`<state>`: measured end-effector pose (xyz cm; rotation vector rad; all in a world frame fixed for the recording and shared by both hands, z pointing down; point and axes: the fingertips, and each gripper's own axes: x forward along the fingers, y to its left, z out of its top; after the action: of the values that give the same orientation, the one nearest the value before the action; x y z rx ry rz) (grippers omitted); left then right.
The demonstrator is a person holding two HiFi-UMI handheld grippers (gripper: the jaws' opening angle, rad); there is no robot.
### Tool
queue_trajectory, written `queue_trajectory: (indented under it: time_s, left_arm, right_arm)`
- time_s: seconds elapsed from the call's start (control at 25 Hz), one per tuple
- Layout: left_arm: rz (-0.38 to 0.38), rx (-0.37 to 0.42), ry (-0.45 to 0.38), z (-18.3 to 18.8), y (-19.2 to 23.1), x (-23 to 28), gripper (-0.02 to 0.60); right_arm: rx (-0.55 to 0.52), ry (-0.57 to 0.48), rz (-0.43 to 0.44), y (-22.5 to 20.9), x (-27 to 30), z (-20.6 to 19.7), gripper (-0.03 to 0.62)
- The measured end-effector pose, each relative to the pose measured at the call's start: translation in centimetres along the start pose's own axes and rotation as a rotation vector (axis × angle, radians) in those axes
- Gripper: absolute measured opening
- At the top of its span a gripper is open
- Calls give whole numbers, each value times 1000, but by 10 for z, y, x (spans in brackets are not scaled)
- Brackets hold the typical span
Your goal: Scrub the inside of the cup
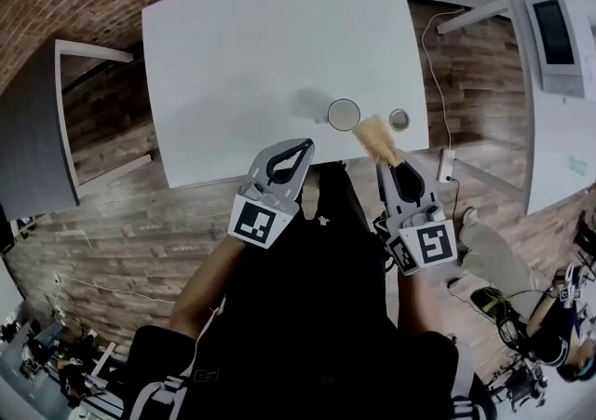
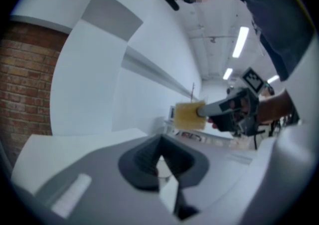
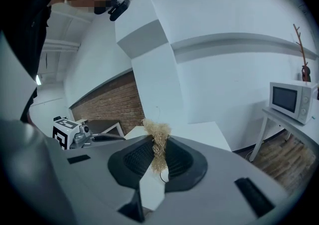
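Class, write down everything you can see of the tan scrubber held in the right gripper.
The scrubber is a tan, coarse, fibrous pad, rather like loofah, with a frayed tip in the right gripper view. The right gripper is shut on its lower end between dark ribbed pads, so most of it sticks out past the jaws. It is tilted toward the clear cup, above the near edge of the white table, and is not inside the cup.

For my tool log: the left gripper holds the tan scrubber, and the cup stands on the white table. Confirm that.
Wrong side: the right gripper holds the tan scrubber, as the right gripper view shows. The cup does stand on the white table.
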<state>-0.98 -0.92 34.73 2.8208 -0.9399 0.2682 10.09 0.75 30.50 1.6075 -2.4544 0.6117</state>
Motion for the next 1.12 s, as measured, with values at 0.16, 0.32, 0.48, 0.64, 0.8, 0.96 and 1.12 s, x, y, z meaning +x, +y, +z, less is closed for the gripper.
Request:
queue_trajectory:
  time_s: [0.16, 0.32, 0.48, 0.64, 0.8, 0.96, 1.12]
  left_arm:
    - [14, 64, 41, -14, -1, 18, 3]
    - [22, 3, 87, -44, 2, 30, 5]
    - [-20, 23, 137, -71, -3, 43, 56]
    - [-72, 75, 212, -101, -2, 48, 95]
    - [-65, 143, 288, -130, 6, 57, 125]
    - [-89, 199, 343, -153, 11, 67, 149]
    - [-142, 225, 357, -165, 11, 79, 150]
  right_arm:
    - [11, 49, 13, -15, 9, -17, 54]
    - [21, 59, 38, -18, 15, -27, 54]
    - [17, 101, 42, -28, 19, -41, 54]
    - [31, 134, 34, -32, 23, -49, 54]
    - [46, 132, 45, -34, 25, -53, 54]
    - [33, 134, 60, -35, 28, -54, 54]
    - [-21, 174, 43, -40, 29, -59, 54]
